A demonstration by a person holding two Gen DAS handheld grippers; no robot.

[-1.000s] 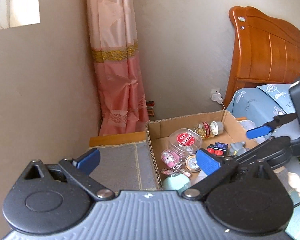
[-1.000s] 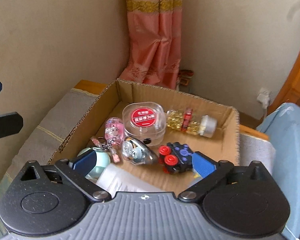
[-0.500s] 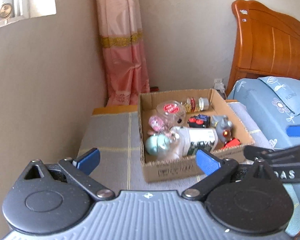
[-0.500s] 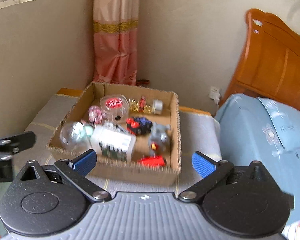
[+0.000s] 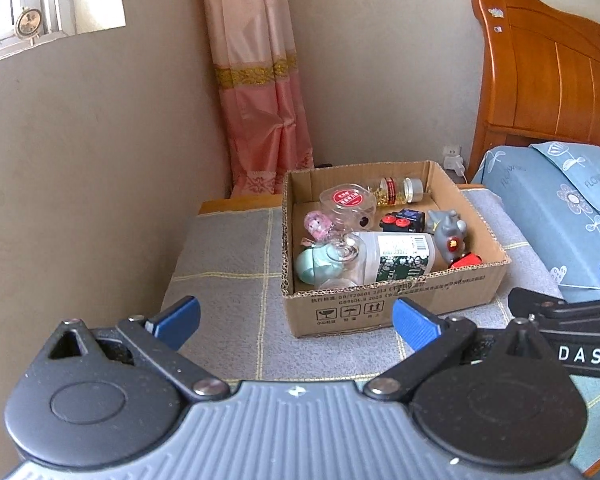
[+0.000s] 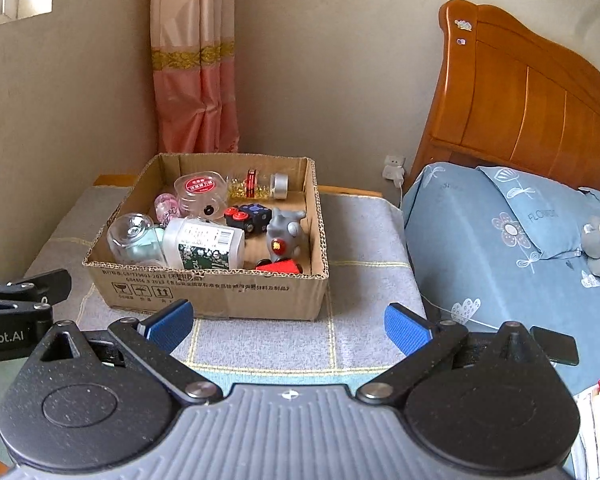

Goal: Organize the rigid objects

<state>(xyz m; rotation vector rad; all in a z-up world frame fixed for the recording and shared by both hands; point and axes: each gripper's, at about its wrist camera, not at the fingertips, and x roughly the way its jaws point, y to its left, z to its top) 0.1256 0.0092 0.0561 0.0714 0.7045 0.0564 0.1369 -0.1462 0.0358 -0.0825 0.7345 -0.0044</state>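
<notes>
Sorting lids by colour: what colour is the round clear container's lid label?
Red, on the clear container; clearest in the left wrist view.

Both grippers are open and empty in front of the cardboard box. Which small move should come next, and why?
Probably bring the right gripper forward and down toward the white bottle lying on its side at the front of the cardboard box. Both it and the left gripper are open and empty, and the bottle is the largest item, resting partly over the glass jar.

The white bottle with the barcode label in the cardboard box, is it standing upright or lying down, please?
Lying down: the white bottle rests on its side in the cardboard box.
</notes>
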